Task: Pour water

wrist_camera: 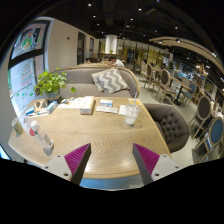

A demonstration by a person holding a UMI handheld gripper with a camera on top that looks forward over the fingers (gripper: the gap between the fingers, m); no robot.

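Note:
My gripper [112, 160] is open and empty, its two pink-padded fingers [77, 158] spread wide above the near edge of a round wooden table [95, 135]. A clear glass [131, 115] stands on the far right part of the table, well beyond the fingers. A small bottle [47, 145] stands at the table's near left, beside the left finger. Nothing lies between the fingers but bare table top.
Books or papers [87, 104] lie at the table's far side, with a potted green plant [50, 82] at far left. A grey sofa with a striped cushion [112, 80] stands behind. A grey armchair [170, 124] sits at right. More chairs and tables fill the room beyond.

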